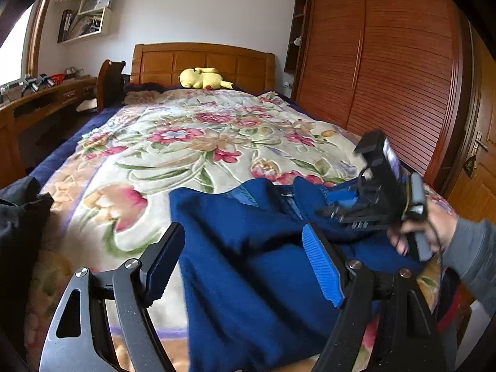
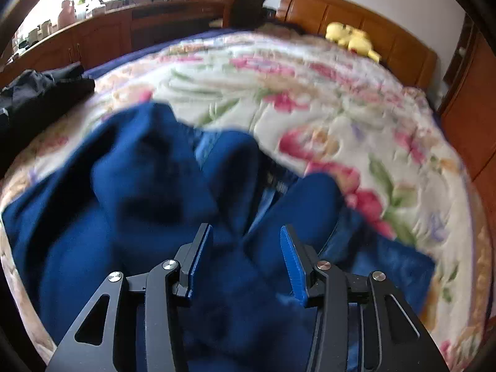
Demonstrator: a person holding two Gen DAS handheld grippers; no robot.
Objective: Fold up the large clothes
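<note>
Right wrist view is showing my right gripper hanging half-parted, gripping nothing, above the crumpled blue garment at the bed's foot edge; I am judging it should pinch one hem cleanly. My left gripper is gaping wide, empty, while dark clothes are crowding the floral blanket's left edge.

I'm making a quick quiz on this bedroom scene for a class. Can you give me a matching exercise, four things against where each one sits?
Things:
1. blue garment
2. yellow plush toy
3. black clothes
4. bookshelf

Places:
A. on the wall, upper left in the left wrist view
B. by the headboard
C. rumpled on the floral blanket, nearest the grippers
D. at the bed's edge toward the wooden cabinets

Pairs: 1-C, 2-B, 3-D, 4-A
</note>
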